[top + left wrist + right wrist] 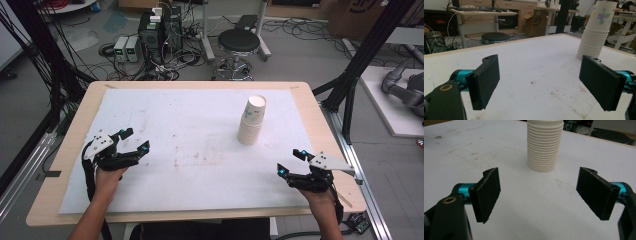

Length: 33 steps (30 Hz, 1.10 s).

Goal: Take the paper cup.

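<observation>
A stack of white paper cups point(251, 120) stands upside down on the white mat, right of the table's middle; the top cup carries a flower print point(601, 16). My left gripper point(134, 140) rests open near the mat's left edge, nothing between its jaws. The left gripper view has the cup stack point(594, 32) far off at upper right, beyond my left gripper point(541, 83). Near the mat's front right corner my right gripper point(291, 161) is open and empty. In the right gripper view the ribbed stack point(545, 145) stands straight ahead of my right gripper point(537, 195), well beyond the jaws.
The white mat point(195, 145) covers most of the wooden table point(75, 125) and bears faint brown stains. Behind the table stand a black stool point(239, 42), electronics boxes and tangled cables point(150, 40). Black frame posts point(360, 55) flank the table's right side.
</observation>
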Motion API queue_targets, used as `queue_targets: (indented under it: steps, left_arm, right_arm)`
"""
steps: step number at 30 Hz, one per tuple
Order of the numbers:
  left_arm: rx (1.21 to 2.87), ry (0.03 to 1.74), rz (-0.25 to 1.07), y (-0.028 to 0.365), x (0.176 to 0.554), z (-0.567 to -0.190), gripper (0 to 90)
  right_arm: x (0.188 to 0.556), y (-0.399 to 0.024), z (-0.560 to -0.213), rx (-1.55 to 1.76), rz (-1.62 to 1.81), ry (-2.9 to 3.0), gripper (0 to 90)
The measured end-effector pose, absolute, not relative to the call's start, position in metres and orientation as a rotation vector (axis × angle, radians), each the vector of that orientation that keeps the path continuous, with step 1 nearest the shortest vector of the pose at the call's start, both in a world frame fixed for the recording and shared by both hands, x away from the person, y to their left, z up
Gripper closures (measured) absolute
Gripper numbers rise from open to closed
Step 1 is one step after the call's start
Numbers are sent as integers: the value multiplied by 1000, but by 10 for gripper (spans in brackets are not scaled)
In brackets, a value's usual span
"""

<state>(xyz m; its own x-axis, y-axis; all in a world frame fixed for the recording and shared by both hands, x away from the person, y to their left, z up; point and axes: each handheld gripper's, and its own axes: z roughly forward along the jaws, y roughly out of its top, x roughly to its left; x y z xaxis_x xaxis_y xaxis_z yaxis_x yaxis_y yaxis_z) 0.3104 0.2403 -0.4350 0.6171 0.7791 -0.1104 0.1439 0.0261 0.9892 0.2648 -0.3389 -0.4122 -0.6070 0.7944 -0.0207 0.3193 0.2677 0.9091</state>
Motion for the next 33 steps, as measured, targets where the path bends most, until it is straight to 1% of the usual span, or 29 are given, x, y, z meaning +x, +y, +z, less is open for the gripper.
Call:
queue_targets:
  steps: [16,23,28,33]
  left_arm:
    - [1513,813,566,234,315,-437,169]
    - [1522,786,548,225,320,-429,169]
    - [1527,737,481,210,330,-418,168]
    - [1558,655,410,183,347,-396,160]
  right_arm:
    - [266,-341,-414,1031,1320,2069,198]
    - [265,-338,-413,1019,1312,2078,198]
    - [265,-336,-412,1018,1312,2087,198]
    - [266,-334,-412,1018,1314,2094,198]
